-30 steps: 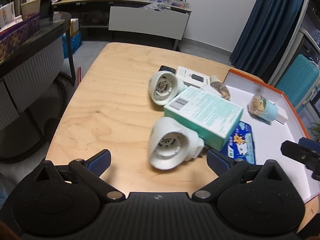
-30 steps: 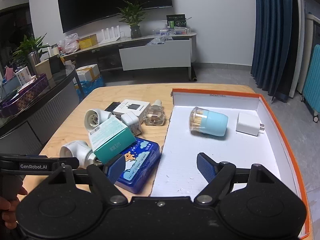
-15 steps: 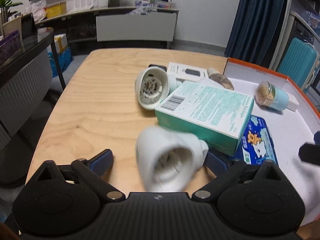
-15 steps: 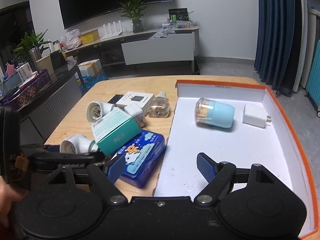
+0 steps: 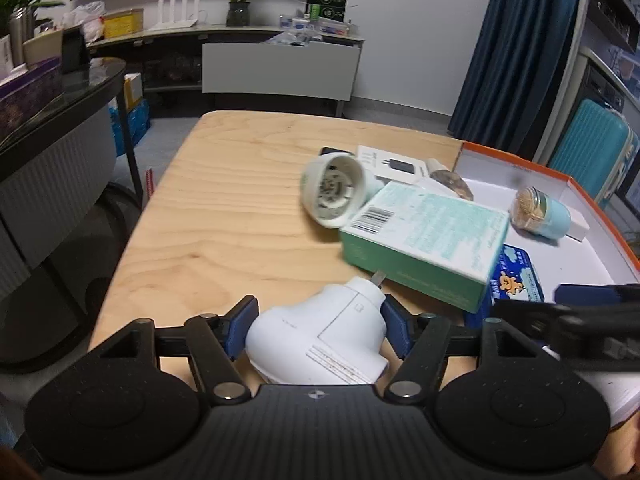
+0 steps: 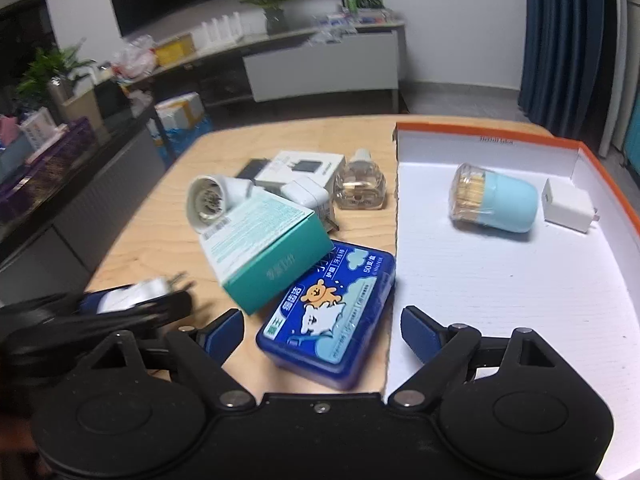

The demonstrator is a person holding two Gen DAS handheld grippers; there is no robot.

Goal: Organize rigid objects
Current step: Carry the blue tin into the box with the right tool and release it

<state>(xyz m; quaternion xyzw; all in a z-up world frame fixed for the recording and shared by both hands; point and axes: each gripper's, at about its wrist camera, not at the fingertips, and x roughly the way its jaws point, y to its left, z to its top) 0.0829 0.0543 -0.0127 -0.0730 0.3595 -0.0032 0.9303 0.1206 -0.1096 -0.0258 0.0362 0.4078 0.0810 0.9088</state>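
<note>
the left gripper (image 5: 316,326) is closing its jaws around a white plug (image 5: 320,340) at the near edge of the wooden table (image 5: 224,216), and both blue pads look to be touching its sides. the right gripper (image 6: 322,330) hangs with jaws opening wide and nothing held, straddling the near end of a blue tin (image 6: 332,316). a teal box (image 6: 268,254) leans on that tin, just left of the orange-rimmed tray (image 6: 520,138), where a blue jar (image 6: 494,202) and white charger (image 6: 568,206) lie.
</note>
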